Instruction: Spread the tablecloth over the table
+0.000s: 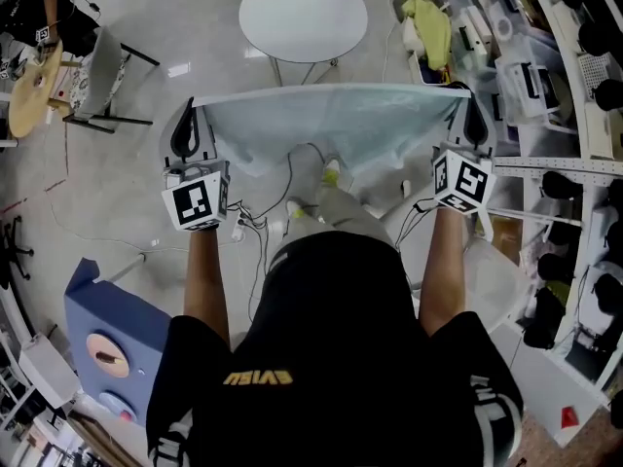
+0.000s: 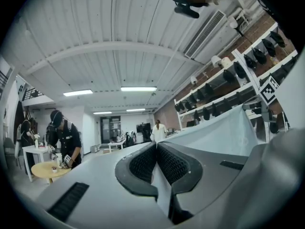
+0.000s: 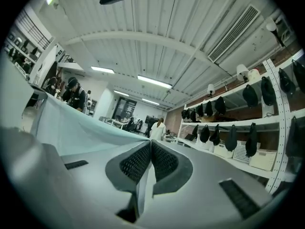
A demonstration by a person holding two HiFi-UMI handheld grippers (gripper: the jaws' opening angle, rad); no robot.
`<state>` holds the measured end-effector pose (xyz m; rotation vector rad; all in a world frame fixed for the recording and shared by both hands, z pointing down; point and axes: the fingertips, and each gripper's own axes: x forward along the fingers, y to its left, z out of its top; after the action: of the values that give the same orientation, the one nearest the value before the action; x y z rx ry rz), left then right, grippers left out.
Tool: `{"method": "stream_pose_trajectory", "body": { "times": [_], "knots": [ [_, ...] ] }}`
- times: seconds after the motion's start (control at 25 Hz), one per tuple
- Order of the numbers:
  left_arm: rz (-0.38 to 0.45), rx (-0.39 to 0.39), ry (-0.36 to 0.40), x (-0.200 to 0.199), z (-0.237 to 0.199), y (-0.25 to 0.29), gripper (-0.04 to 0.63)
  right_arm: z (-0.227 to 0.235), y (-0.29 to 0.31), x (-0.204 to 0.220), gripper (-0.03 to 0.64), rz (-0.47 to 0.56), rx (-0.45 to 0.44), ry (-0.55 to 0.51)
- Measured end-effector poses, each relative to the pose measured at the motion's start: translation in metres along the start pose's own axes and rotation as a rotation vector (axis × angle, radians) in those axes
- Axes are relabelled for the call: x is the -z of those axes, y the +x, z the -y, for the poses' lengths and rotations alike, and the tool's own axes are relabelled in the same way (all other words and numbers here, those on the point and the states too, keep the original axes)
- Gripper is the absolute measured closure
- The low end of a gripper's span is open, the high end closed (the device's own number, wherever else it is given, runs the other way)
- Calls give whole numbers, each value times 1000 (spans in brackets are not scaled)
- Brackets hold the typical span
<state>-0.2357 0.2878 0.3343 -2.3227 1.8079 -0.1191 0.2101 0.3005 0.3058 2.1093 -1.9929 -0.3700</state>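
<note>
In front of the person (image 1: pixel 331 339) holding the rig, I have the pale blue-green tablecloth (image 1: pixel 331 129) stretched as a band between the two tongs. The left gripper (image 1: pixel 187 129) is clamped on one top corner and the right gripper (image 1: pixel 474 120) on the other. In each gripper view the ribbed black pads (image 2: pixel 142 165) are pressed together with a thin fold of the cloth pinched between them. Both tongs point level and stand well apart. I judge that this keeps the top edge straight and lets the rest hang free below without bunching. The round white table (image 1: pixel 303 15) stands ahead of the cloth and apart from it, so nothing is laid yet. Next, I reckon, the cloth must be carried forward over the tabletop and lowered evenly. If one pinch slips, that corner will drop and the sheet will drape askew.
</note>
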Motion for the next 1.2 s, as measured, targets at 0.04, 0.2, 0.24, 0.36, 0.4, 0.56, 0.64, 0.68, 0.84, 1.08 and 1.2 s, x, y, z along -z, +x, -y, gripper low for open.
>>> {"method": "stream_pose_trajectory", "body": {
  "times": [0.04, 0.2, 0.24, 0.36, 0.4, 0.56, 0.64, 0.68, 0.84, 1.08, 1.2],
  "knots": [
    [-2, -2, -3, 0, 1, 3, 577, 1, 5, 3, 612, 0, 1, 7],
    [-12, -16, 20, 3, 1, 24, 577, 2, 33, 12, 612, 7, -7, 23],
    [-18, -21, 34, 4, 1, 32, 577, 3, 42, 14, 612, 8, -12, 25],
    [-26, -34, 30, 3, 2, 56, 577, 6, 68, 20, 612, 7, -25, 34],
    [-27, -38, 23, 2, 2, 64, 577, 8, 76, 23, 612, 7, -29, 40],
    [-58, -53, 41, 5, 4, 97, 577, 14, 111, 31, 612, 9, -46, 42],
    [-67, -65, 43, 6, 5, 114, 577, 18, 132, 35, 612, 13, -54, 45],
    [-70, -71, 42, 6, 6, 123, 577, 20, 142, 36, 612, 16, -58, 49],
    [-69, -97, 45, 0, 11, 153, 577, 31, 177, 38, 612, 35, -73, 57],
    [-63, -140, 58, -8, 20, 192, 577, 47, 225, 41, 612, 61, -106, 65],
    [-67, -155, 38, -7, 22, 206, 577, 50, 250, 41, 612, 63, -127, 63]
  ]
}}
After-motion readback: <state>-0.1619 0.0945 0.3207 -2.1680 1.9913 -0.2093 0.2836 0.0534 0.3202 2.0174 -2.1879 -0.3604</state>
